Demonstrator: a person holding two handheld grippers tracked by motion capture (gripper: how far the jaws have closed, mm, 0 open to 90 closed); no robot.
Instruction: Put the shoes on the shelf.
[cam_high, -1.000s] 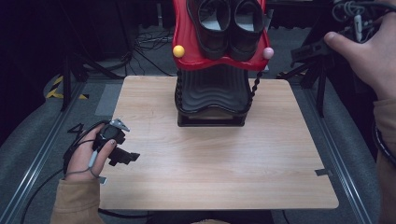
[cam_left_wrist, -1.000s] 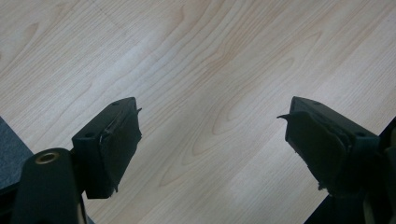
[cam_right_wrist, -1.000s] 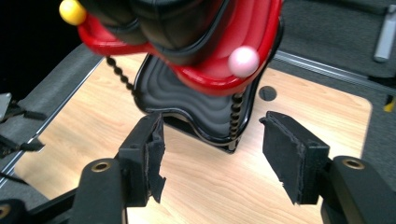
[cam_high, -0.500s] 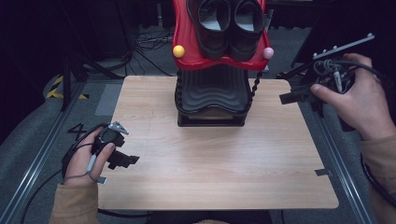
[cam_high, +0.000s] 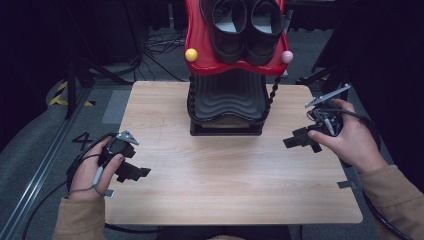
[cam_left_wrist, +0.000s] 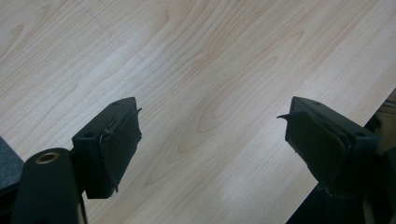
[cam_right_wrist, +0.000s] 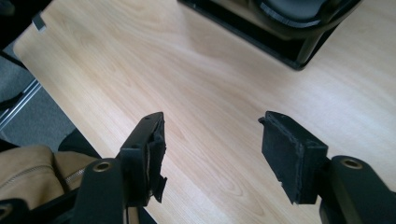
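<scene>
High view: a light wooden table (cam_high: 225, 185) is seen mid-frame, with a black ribbed stand (cam_high: 227, 102) at its far middle, topped by a red tray (cam_high: 200, 55) holding what appears to be a pair of black shoes (cam_high: 245, 22). The left gripper (cam_high: 137, 172) is held at lower left, jaws spread and empty above bare wood. The right gripper (cam_high: 300, 140) is held at right, jaws likewise parted, grasping nothing.
</scene>
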